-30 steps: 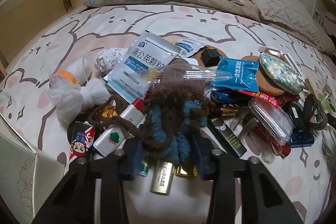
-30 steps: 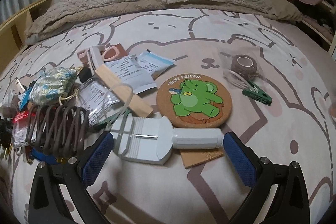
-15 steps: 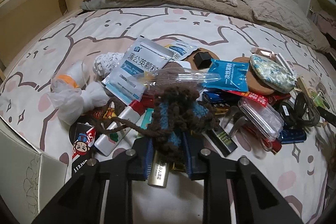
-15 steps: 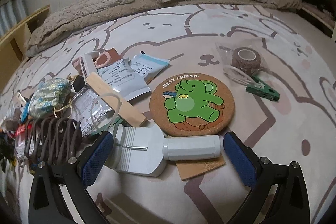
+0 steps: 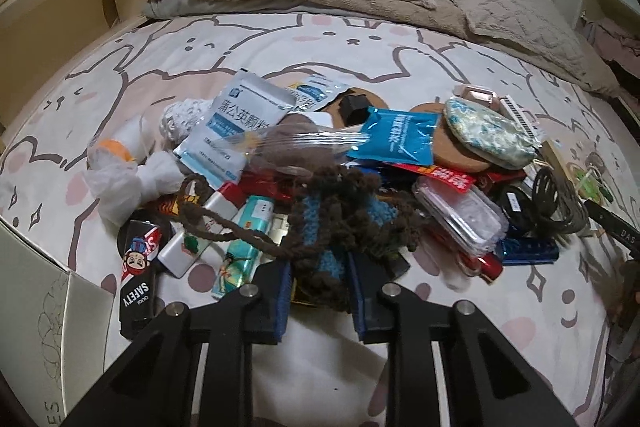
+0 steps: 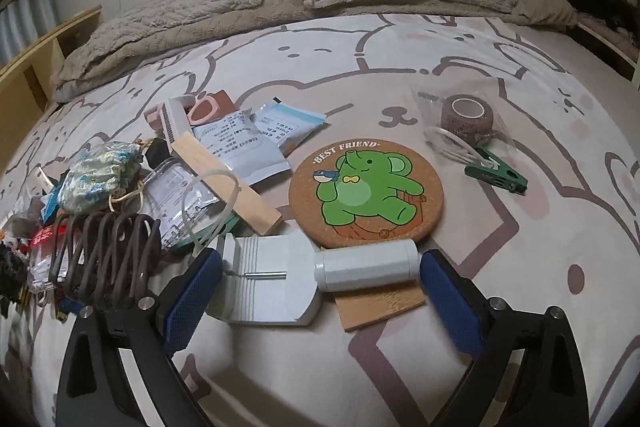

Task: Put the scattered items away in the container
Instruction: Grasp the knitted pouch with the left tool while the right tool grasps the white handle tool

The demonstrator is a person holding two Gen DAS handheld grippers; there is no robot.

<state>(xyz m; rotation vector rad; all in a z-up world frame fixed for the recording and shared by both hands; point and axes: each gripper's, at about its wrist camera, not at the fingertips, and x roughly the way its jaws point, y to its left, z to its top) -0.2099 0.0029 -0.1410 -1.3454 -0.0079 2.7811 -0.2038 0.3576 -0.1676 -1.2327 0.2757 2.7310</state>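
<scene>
1. My left gripper point(image 5: 318, 291) is clamped on the brown-and-blue knitted pouch point(image 5: 340, 223), in the clutter on the bed point(image 5: 320, 367).
2. My right gripper point(image 6: 320, 283) is closing around the white tool point(image 6: 304, 275); its pads stand just beside the tool's ends.

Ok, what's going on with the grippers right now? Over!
Left gripper shut on brown-and-blue knitted pouch. Right gripper closing around white tool, pads not yet pressing. Cork coaster just behind it.

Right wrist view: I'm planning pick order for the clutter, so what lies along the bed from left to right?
Brown coiled cord → white tool between the closing right gripper → elephant coaster → green clip.
</scene>
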